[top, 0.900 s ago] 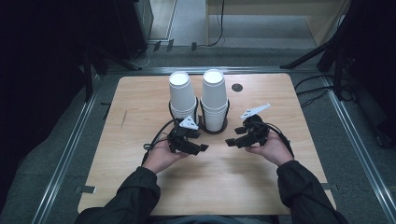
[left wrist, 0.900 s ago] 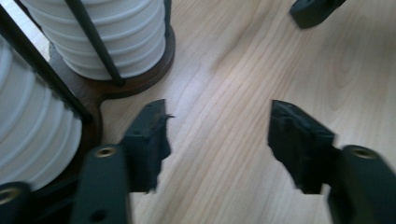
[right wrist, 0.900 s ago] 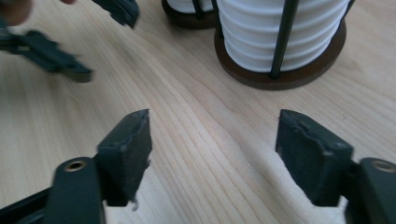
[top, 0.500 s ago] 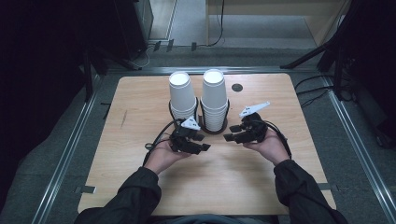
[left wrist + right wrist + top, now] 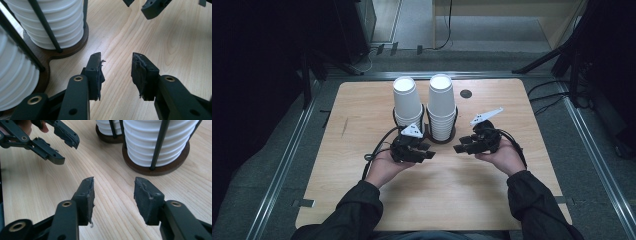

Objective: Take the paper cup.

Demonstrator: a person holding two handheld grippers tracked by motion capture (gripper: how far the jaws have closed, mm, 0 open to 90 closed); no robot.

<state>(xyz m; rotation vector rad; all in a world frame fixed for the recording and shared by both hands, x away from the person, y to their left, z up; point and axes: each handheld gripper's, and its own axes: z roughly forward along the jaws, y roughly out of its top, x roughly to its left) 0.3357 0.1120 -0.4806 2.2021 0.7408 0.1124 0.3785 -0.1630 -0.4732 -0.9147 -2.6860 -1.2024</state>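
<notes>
Both grippers, left gripper (image 5: 428, 151) and right gripper (image 5: 459, 145), hang released and empty in my hands mid-table (image 5: 362, 110), facing each other, just before two cup stacks (image 5: 441, 107) in their holder (image 5: 63, 51).

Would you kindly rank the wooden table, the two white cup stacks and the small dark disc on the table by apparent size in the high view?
1. Light wooden table, by far the largest.
2. The left white paper cup stack and the right white paper cup stack look about alike; I would not rank them.
3. Small dark round disc, the smallest.
</notes>
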